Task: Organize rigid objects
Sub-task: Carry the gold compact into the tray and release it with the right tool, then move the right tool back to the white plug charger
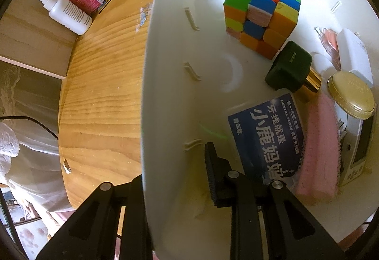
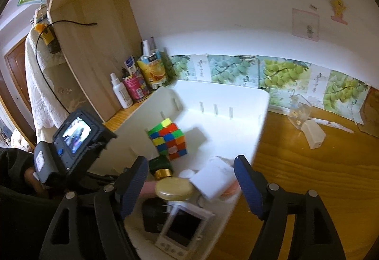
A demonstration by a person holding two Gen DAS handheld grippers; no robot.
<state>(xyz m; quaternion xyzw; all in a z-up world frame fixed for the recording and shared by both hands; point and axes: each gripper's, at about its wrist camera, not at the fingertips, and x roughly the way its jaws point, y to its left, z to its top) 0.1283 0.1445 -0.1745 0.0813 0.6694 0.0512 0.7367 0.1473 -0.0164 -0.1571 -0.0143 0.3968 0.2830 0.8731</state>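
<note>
Left wrist view: left hand-held gripper [image 1: 175,172] pinching the side wall of the white bin [image 1: 165,70], 1 finger [image 1: 214,172] inside against the wall, the other outside over the wooden worktop [image 1: 99,99]. Probably clamped there to steady or shift the bin while items go in. Inside, on the bin floor: a Rubik's cube [image 1: 261,13] toward the far end, resting flat, with no long axis to speak of; a dark green cap with a gold collar [image 1: 289,67] just beside it, lying on its side, long axis running from the cube's corner toward the right wall; a blue dental floss packet [image 1: 267,134] lying flat, long axis along the bin's length, print reading sideways; a pink brush-like piece [image 1: 319,146] parallel and touching it; a round gold lid [image 1: 351,94] and a white box [image 1: 354,54] crowded at the right.

Right wrist view: right hand-held gripper [image 2: 189,186] spread wide above the near end of the bin, nothing between the blue pads [image 2: 132,189], framing the gold lid and the white box. Below them, a white gadget with a dark screen [image 2: 182,229], long axis toward the camera. Seemingly placed to tidy the near-end cluster. Outside the bin, on the worktop at right, a clear plastic box [image 2: 299,113] and a small white block [image 2: 313,135]; bottles and a pink can [image 2: 135,87] in the corner.
</note>
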